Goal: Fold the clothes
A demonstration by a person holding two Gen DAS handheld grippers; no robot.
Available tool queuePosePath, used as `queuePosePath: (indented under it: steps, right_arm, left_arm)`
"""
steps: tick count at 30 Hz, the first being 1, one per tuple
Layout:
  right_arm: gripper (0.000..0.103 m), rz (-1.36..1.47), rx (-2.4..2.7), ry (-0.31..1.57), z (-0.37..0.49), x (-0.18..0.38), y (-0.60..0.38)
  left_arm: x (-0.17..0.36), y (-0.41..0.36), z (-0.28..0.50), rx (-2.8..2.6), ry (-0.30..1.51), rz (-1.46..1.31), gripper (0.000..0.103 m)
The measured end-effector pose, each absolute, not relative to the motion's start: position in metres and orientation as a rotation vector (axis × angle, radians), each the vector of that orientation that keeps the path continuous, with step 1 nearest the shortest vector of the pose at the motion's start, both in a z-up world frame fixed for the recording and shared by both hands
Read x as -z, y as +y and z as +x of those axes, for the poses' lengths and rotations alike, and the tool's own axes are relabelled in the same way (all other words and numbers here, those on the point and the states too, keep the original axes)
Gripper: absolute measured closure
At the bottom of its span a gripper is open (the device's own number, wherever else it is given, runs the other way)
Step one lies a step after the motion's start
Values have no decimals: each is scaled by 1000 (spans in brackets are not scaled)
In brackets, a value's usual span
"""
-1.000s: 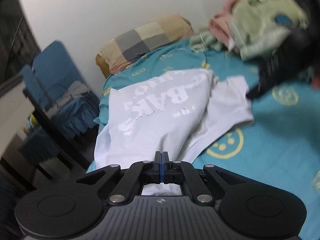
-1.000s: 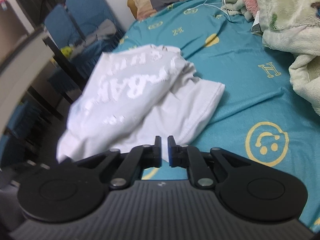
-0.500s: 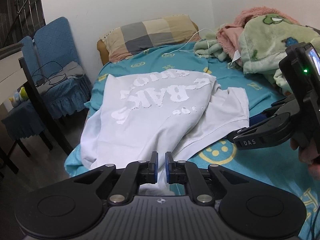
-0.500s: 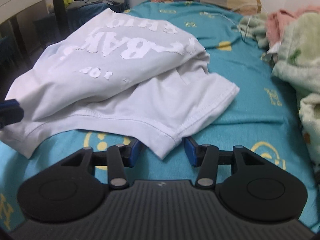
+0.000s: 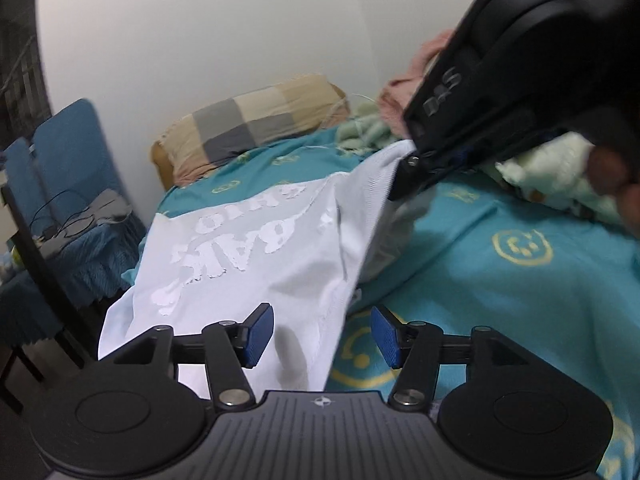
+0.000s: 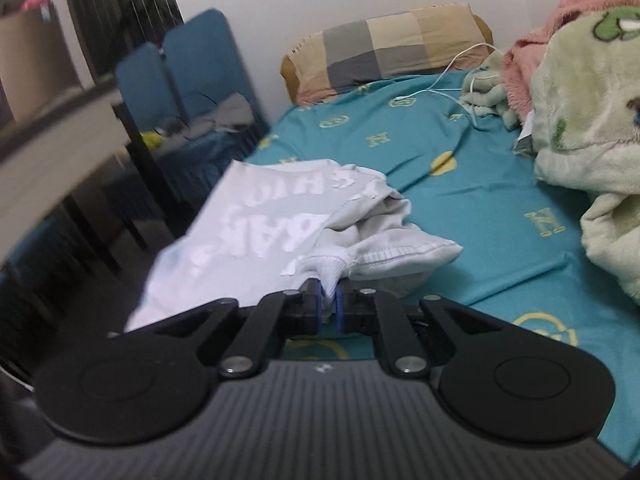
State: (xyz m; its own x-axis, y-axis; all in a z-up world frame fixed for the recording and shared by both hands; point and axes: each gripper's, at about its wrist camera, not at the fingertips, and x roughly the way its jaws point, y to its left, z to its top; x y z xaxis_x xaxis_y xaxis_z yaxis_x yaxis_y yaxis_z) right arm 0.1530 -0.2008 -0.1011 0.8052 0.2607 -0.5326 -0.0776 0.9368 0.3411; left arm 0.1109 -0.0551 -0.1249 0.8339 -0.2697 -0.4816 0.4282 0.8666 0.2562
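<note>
Between right fingers [image 6: 339,306]: shirt [image 6: 256,236] hem, seemingly.

left gripper [image 5: 322,336]: matte black ribbed housing, two round side discs, silver screw heads on black linkage bars, blue ridged pads [image 5: 259,335], small white emblem at centre | right gripper [image 6: 327,305]: same black body, silver screws, blue pads; its side carries white "DAS" lettering | skin: blurred fingertips
</note>
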Motion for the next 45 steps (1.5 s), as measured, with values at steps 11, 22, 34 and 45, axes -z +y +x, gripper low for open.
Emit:
queuePosePath:
  steps: [11,22,34,45]
  right_arm:
    - [94,442,-159,582,153,100,-223]
    - [90,376,-72,607,161,115,-222]
    - [53,35,-98,604,161,124,-168]
    - [63,127,185,460,158,112,-204]
  left_arm:
    - [119,-21,130,53,551,182,46]
    - [62,15,74,-185,303,124,47]
    - [40,32,64,-215,259,24,50]
    - [75,12,89,-213,437,190,44]
